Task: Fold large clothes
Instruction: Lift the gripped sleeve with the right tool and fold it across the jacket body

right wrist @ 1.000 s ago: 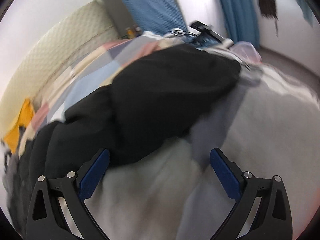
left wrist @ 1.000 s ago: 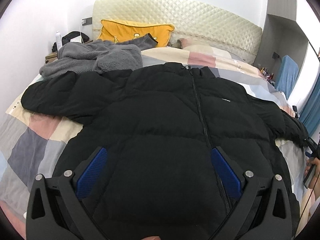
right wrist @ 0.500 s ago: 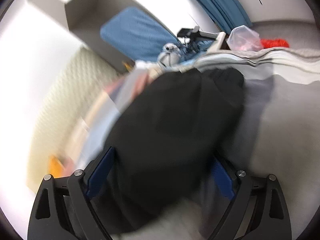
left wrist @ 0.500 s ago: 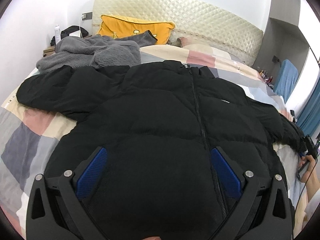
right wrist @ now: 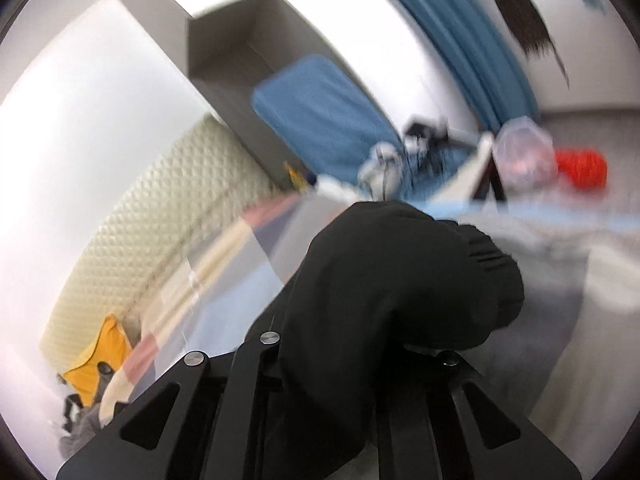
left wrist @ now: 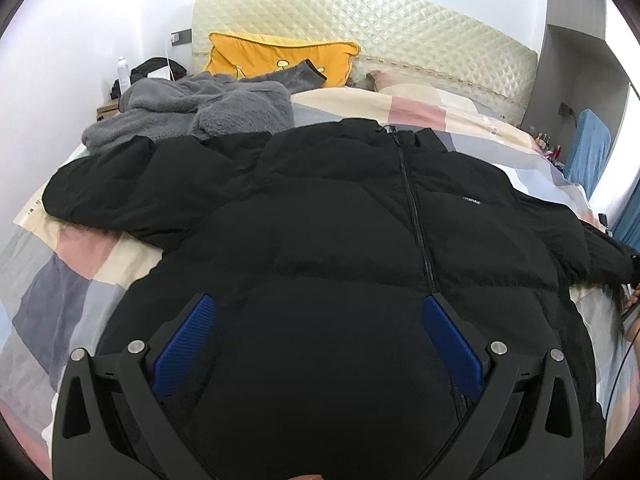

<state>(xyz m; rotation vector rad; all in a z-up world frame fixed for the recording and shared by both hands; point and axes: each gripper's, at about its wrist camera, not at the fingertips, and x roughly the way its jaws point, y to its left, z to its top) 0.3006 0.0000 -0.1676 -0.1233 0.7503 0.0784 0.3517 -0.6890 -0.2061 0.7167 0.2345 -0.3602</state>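
A large black puffer jacket (left wrist: 360,240) lies front up on the bed, zipper closed, both sleeves spread out sideways. My left gripper (left wrist: 318,344) is open and hovers above the jacket's lower hem, touching nothing. In the right wrist view my right gripper (right wrist: 352,344) is shut on the jacket's right sleeve (right wrist: 400,280) near the cuff, and the black fabric bunches over the jaws and hides the pads. The view is blurred by motion.
A grey fleece garment (left wrist: 192,116) lies at the bed's far left, partly under the jacket's left sleeve. A yellow pillow (left wrist: 280,60) leans on the quilted headboard (left wrist: 400,32). The patchwork bedcover (left wrist: 60,300) shows at left. A blue chair (right wrist: 320,120) stands by the bed's right side.
My right gripper has closed on the jacket's right sleeve and tilted upward with it. My left gripper stays open and has drifted slightly over the hem.
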